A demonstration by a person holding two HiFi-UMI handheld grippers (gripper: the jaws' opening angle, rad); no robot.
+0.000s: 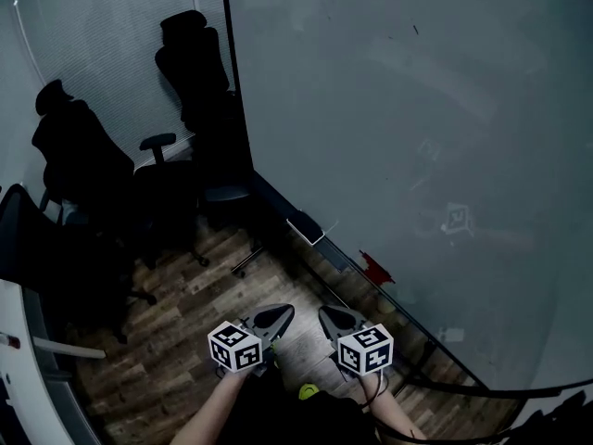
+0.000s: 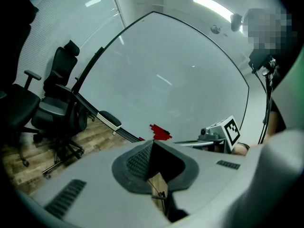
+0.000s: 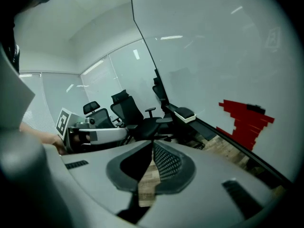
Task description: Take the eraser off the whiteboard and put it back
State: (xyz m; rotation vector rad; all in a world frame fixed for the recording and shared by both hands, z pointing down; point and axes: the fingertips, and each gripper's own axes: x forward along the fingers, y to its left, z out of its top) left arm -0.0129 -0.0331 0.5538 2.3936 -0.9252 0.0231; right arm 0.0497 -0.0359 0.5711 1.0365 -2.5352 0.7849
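While the person held both tongs low in front of the whiteboard [image 1: 417, 137], the left gripper [image 1: 276, 317] was squeezed tight with nothing in it, its two jaws pressed together at the tips. The right gripper [image 1: 334, 319] was pinched tight too, and it held nothing and touched nothing. Each one had grey plastic jaws with dark, bumpy rubber pads, and each carried a white cube [image 1: 235, 347] with black squares on it. The eraser [image 1: 306, 227] sat on the thin dark ledge [image 2: 127, 133] at the bottom of the board, well apart from both grippers. It looked like a small block, white below and dark on top. A red patch [image 1: 375, 267] with stepped edges lay further along, between the eraser and the grippers. The board was big, smooth and pale grey. The floor [image 1: 176, 341] was made of brown wood planks, and black office chairs [image 1: 83, 165] stood by the wall on the left.
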